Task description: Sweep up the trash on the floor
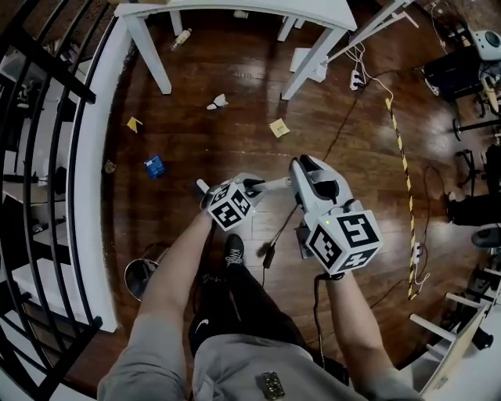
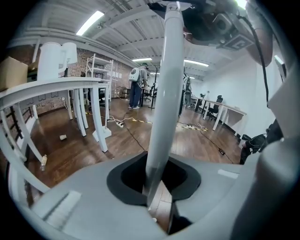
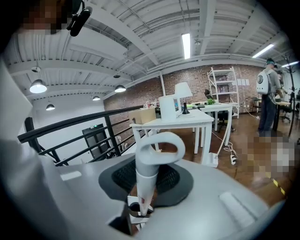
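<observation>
We find both claws clenched. The left claw [image 1: 249, 188] is closed on a grey pole [image 2: 164, 93], which passes between its jaws and rises out of its view. The right claw [image 1: 304, 168] is closed on a pale looped handle [image 3: 152, 154], the loop standing just beyond the jaws. In the head view a pale shaft [image 1: 272, 185] runs level from one claw to the other. We cannot tell whether pole and handle are one tool.

The trash lies unswept on the dark wooden floor [image 1: 344, 157], ahead of the claws and short of the white tabletop [image 1: 235, 11]:
- a blue packet [image 1: 155, 166], nearest the left claw
- a yellow note [image 1: 279, 128], ahead of the two claws
- a crumpled white paper [image 1: 218, 102], near a table leg
- a yellow scrap [image 1: 135, 124], toward the railing
- a small brown piece [image 1: 109, 166], by the white floor edge
- a bottle [image 1: 182, 37], lying under the tabletop

All these pieces lie well apart from one another, and none touches a claw.

A black railing [image 1: 55, 157] borders the floor at the left of the head view. A yellow-and-black strip [image 1: 399, 141] crosses the floor at the right.
</observation>
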### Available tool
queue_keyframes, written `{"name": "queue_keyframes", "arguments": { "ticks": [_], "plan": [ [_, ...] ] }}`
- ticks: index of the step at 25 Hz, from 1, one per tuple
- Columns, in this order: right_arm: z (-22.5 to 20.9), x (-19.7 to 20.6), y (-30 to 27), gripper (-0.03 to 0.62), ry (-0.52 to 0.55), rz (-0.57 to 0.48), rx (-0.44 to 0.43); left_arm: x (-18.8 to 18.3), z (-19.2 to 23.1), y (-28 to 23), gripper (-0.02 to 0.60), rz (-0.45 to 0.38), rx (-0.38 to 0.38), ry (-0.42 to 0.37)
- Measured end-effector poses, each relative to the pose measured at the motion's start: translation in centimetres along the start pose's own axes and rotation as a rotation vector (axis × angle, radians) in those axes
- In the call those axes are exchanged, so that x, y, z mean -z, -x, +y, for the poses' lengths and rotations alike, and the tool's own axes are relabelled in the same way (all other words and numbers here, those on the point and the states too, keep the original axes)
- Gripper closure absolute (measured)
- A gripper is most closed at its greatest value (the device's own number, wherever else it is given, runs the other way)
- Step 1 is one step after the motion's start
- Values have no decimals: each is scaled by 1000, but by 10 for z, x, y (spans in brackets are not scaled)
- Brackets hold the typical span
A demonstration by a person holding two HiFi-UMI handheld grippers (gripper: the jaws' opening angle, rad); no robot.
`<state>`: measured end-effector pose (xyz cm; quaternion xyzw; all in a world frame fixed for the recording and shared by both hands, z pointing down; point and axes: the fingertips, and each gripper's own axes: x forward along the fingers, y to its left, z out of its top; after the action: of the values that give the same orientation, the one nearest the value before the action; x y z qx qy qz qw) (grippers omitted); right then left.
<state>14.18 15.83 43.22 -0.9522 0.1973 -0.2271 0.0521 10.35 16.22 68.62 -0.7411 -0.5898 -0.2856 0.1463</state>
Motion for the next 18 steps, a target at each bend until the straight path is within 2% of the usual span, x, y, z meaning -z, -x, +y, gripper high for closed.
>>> {"name": "queue_keyframes", "arguments": {
  "ticks": [5, 11, 15, 18],
  "plan": [
    [-19, -18, 5, 528, -49, -33, -3, -19, -2, -2, 525, 44, 55, -46],
    [19, -64, -10, 528, -53, -88, -110, -29, 26, 57, 525, 81, -17, -19],
    [63, -70, -40, 528, -61, -97, -191, 1, 60, 109, 525, 135, -82, -12],
    [112, -74, -79, 528, -53, -90, -280, 34, 96, 159, 525, 168, -145, 5]
  ]
}}
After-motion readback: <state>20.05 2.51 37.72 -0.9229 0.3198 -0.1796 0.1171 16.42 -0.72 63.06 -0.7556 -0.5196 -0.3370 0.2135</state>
